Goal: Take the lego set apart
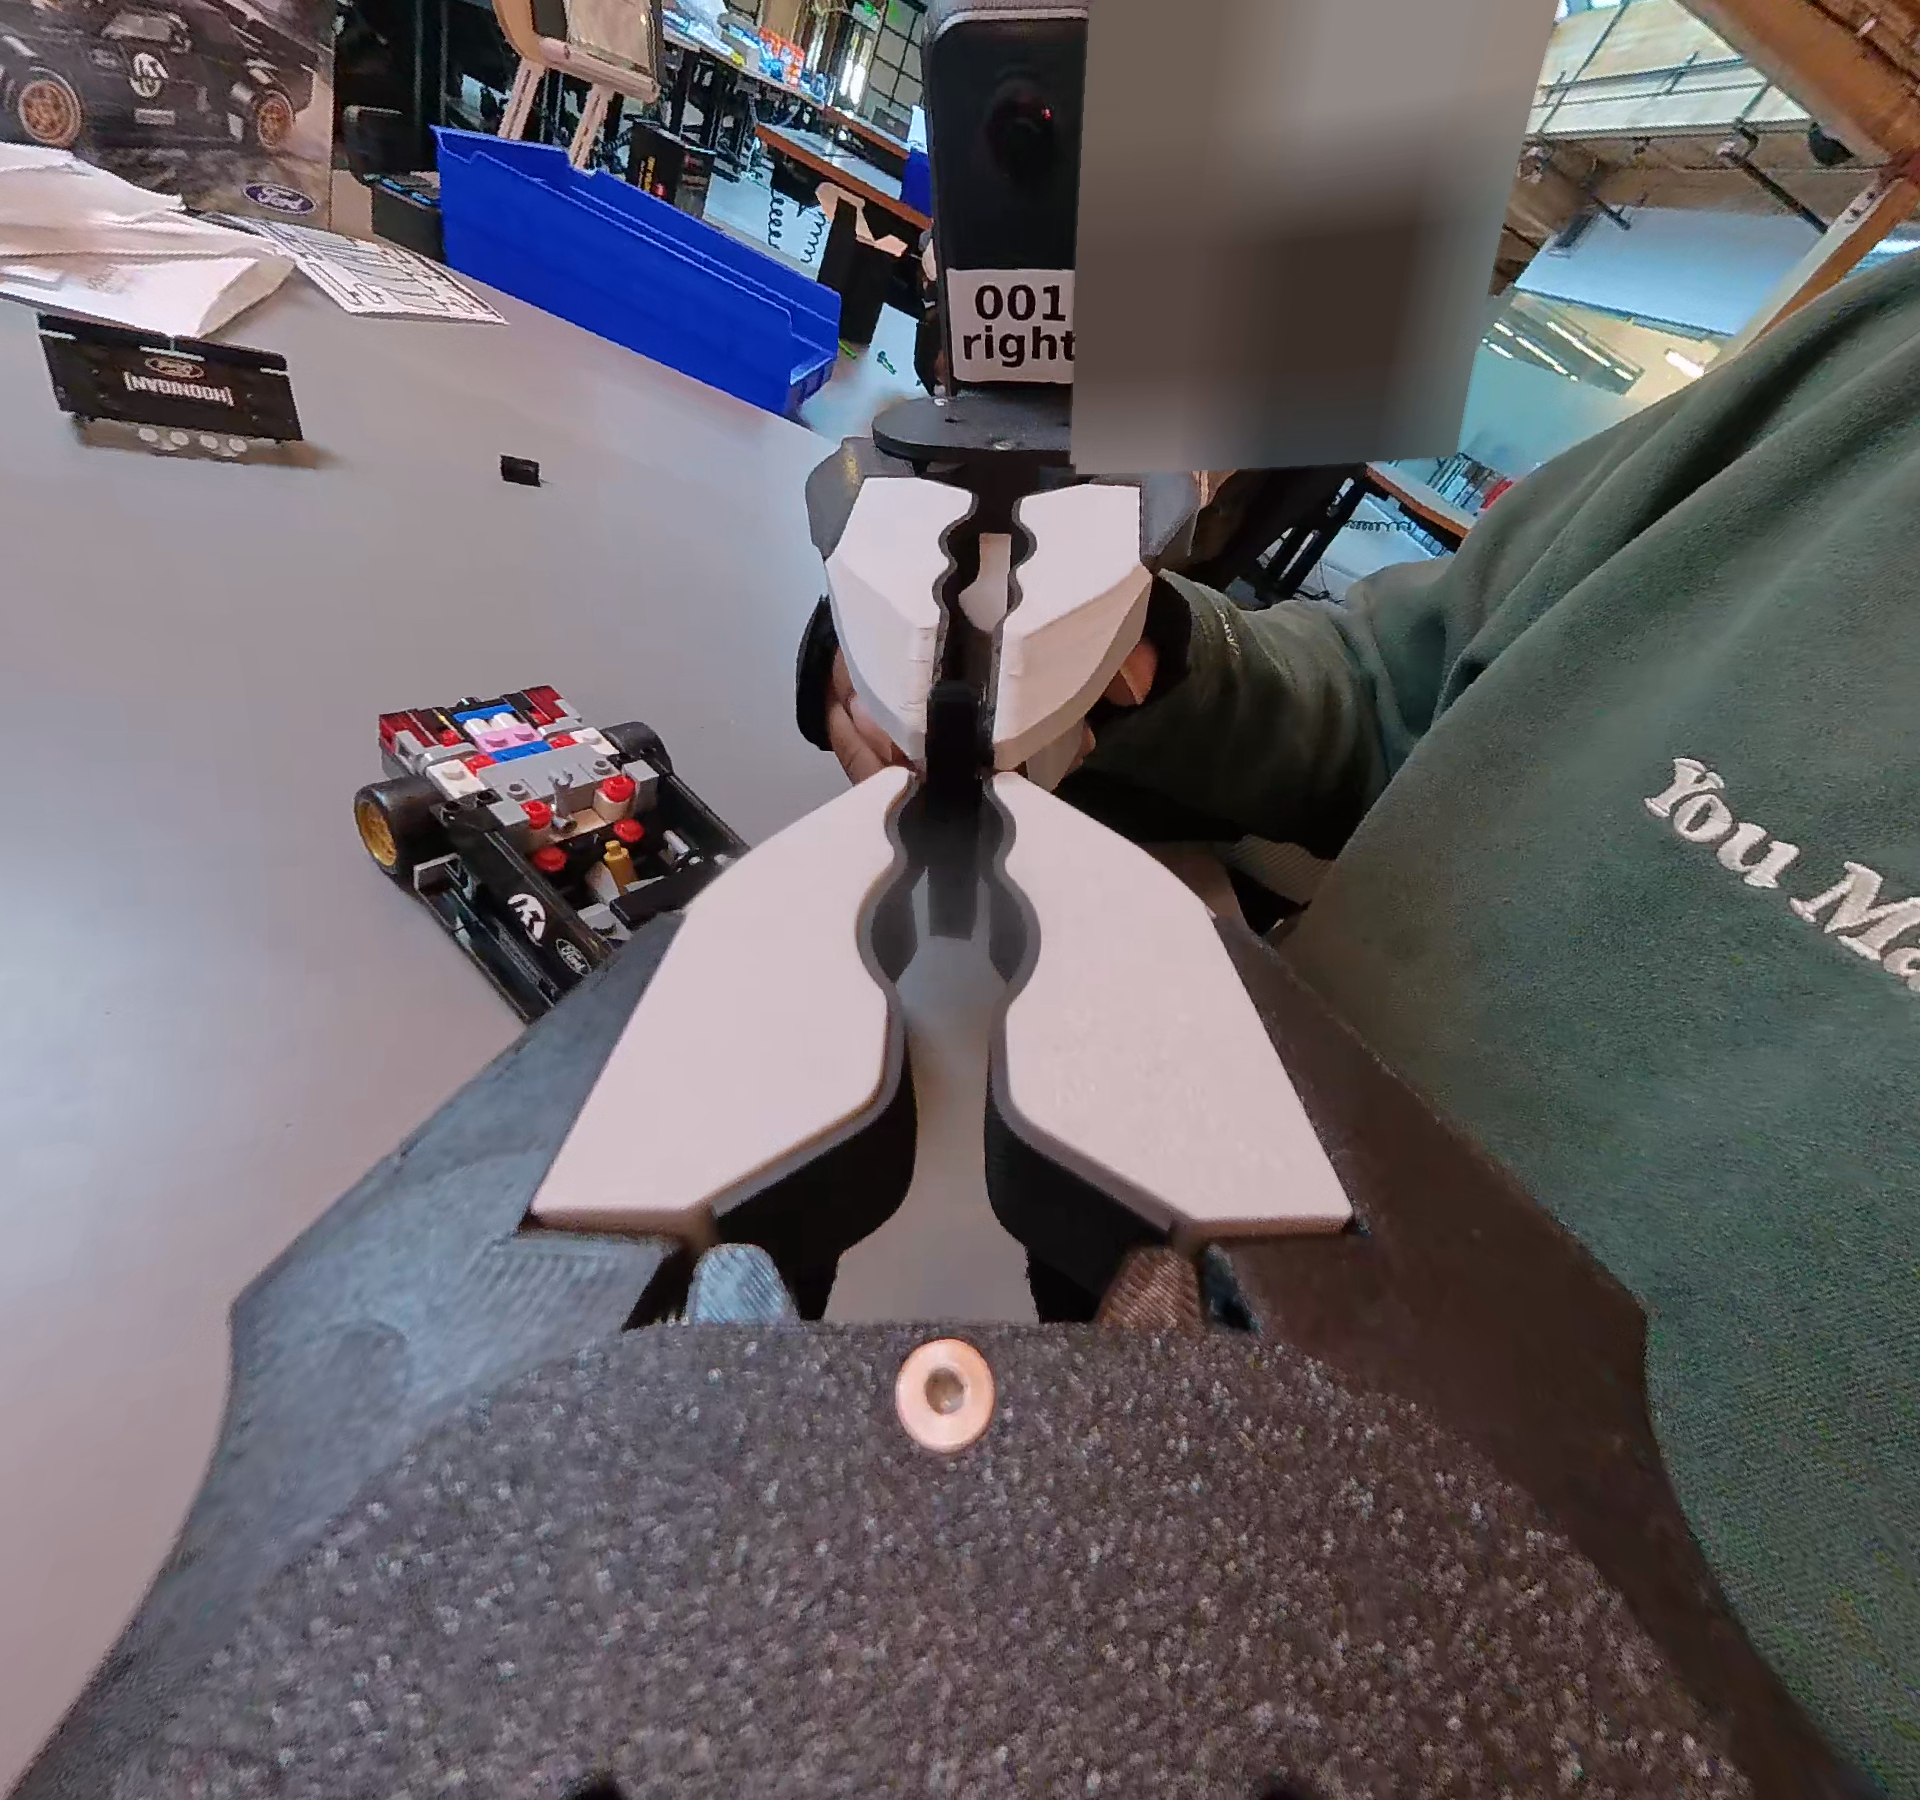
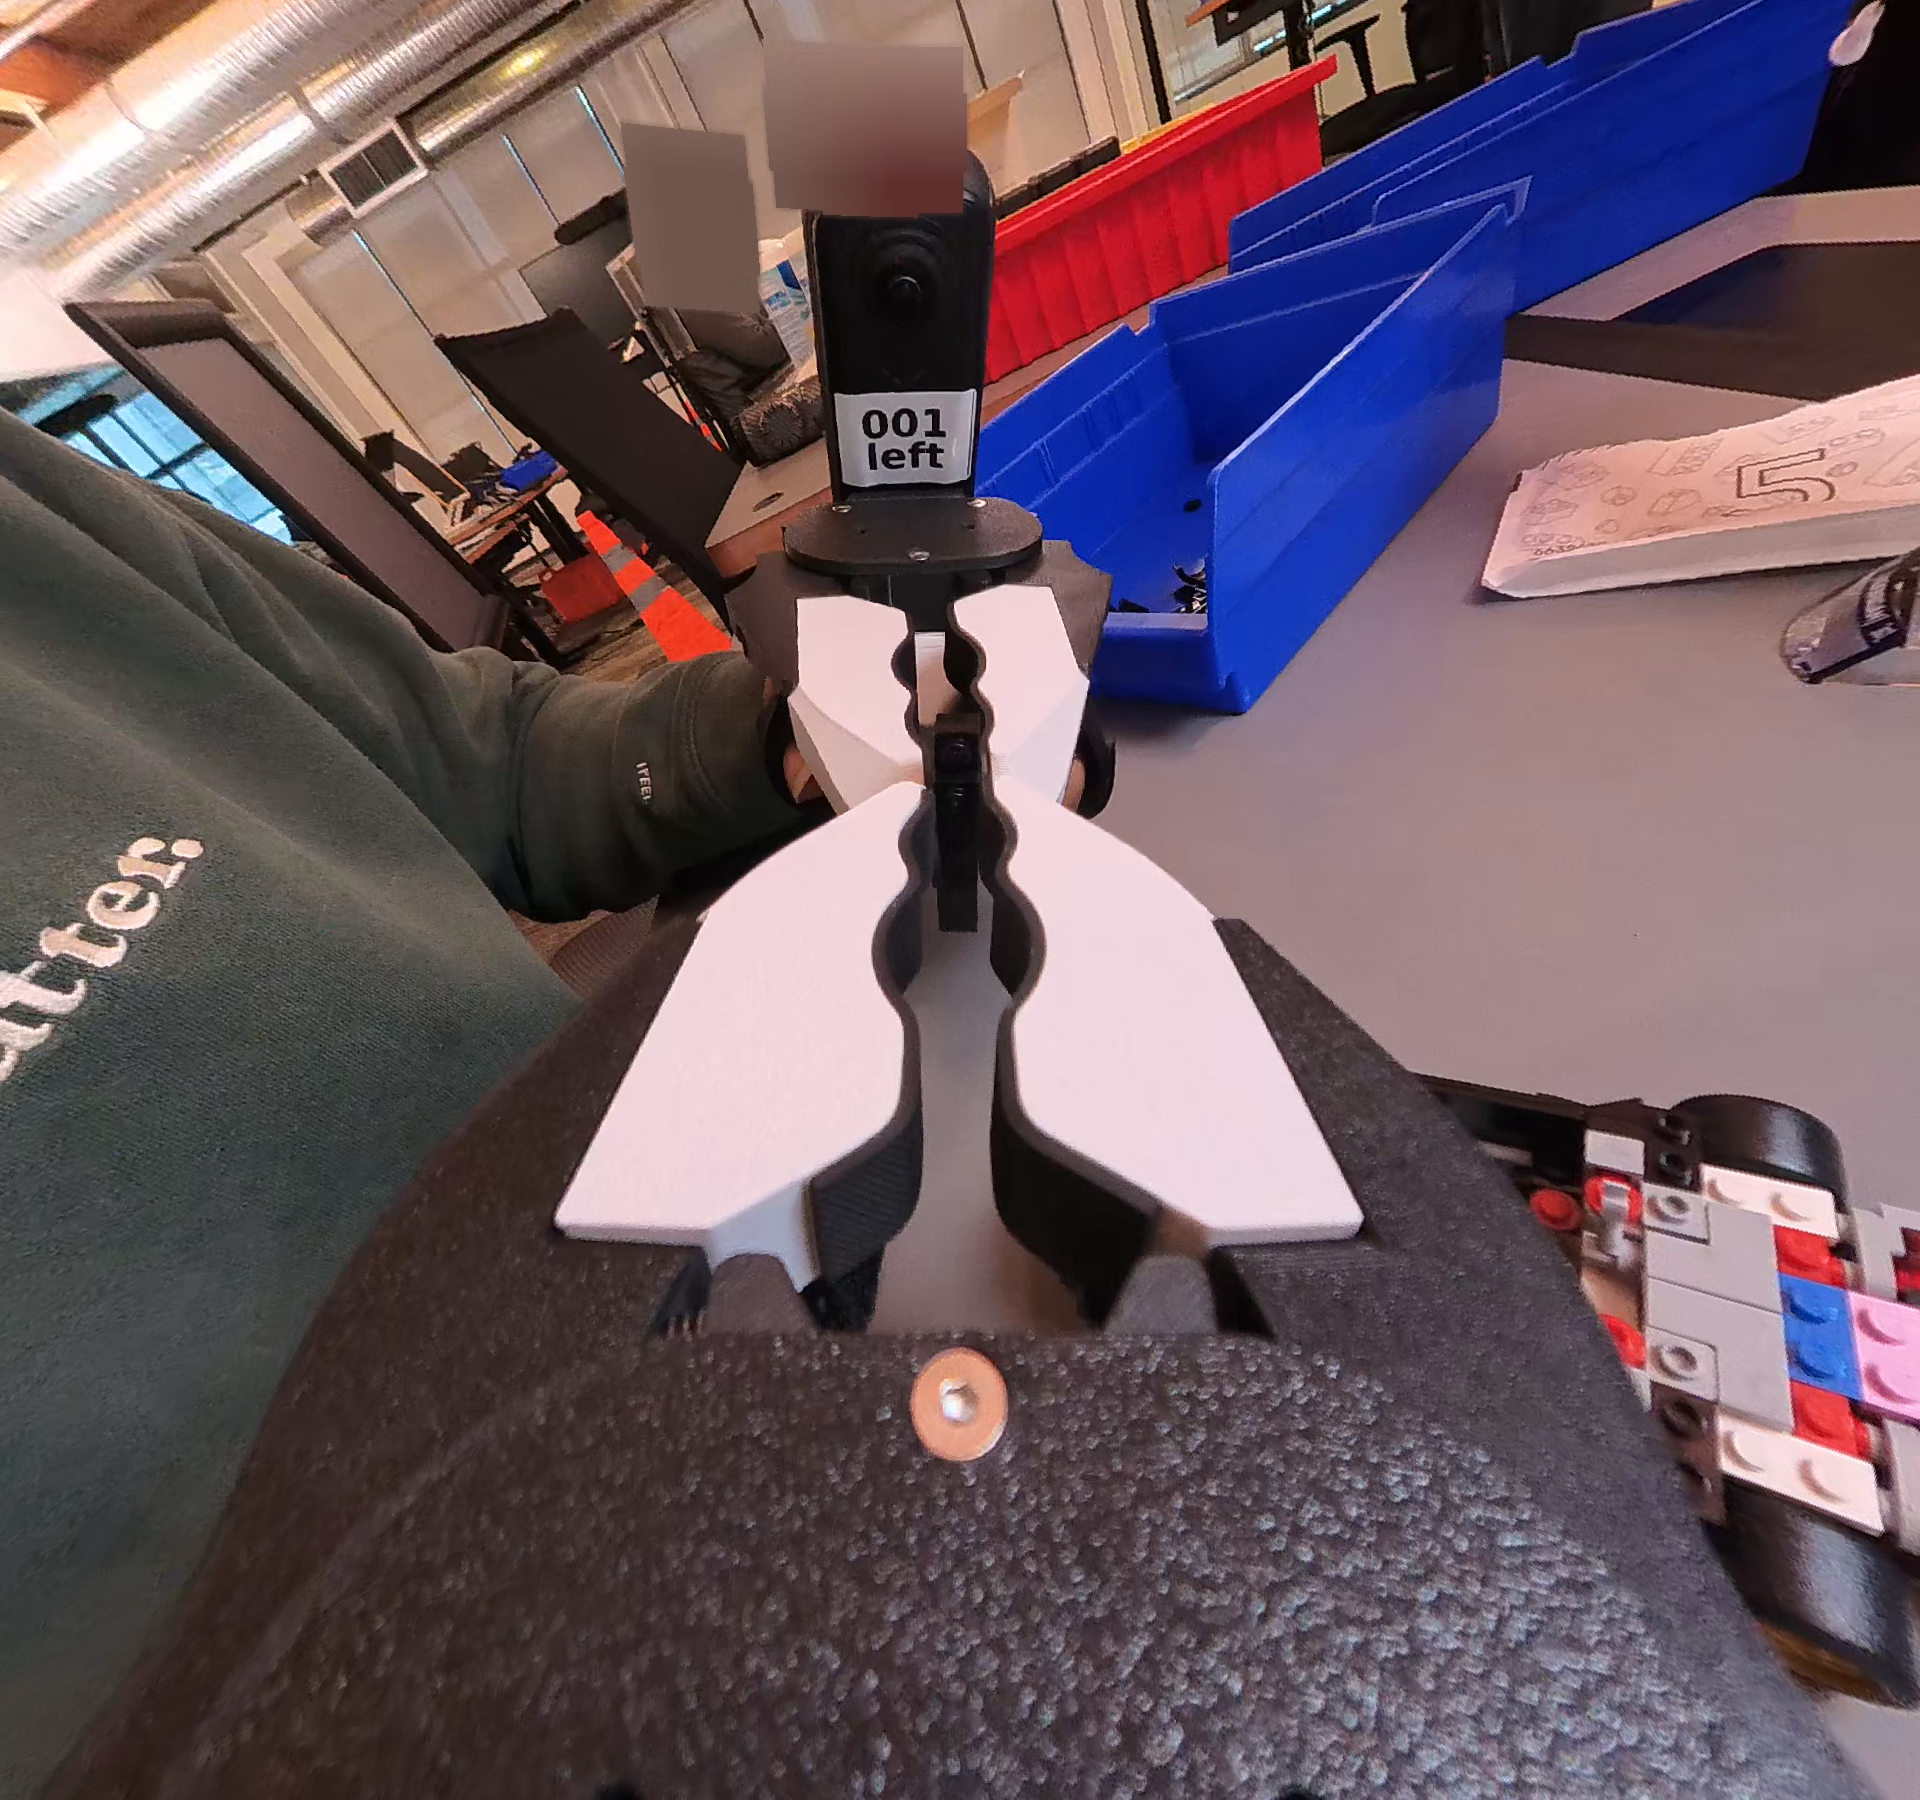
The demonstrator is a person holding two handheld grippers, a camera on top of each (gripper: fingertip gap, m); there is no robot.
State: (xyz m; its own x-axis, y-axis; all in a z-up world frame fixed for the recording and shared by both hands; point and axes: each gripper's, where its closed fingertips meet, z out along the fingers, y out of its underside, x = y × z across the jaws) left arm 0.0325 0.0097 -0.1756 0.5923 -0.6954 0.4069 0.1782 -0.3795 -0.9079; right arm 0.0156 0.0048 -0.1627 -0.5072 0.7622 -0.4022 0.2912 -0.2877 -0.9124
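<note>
Far left on the grey worktop (image 1: 312,628), near the back edge, a car box (image 1: 166,46) stands behind white paper bags (image 1: 125,254) and a printed sheet (image 1: 384,275). Just in front of them there's a flat black plate (image 1: 171,384) standing on edge, and a tiny black piece (image 1: 520,470) sits on its own a bit to the right.

The half-stripped lego car (image 1: 520,825) sits on the worktop, out toward the middle, with its roof off so you see the red, blue, pink and grey bricks inside. It's low and to the left of the left claw (image 1: 940,805), not touching it. In the right wrist view the same car (image 2: 1766,1335) pokes out at the bottom right, beside the right claw's body.

Behind the car, a blue bin (image 1: 634,264) runs along the back edge of the worktop.

Then the two claws meet tip to tip above the worktop. Both are pinched narrow on one thin black strip (image 1: 951,815) stretched between them, each holding one end. The right claw (image 2: 956,815) is level with the left one, facing it head on.

Right side is the person's green sleeve (image 1: 1299,670) and sweatshirt. In the right wrist view another paper bag (image 2: 1704,514) lies near the right edge of the worktop.
</note>
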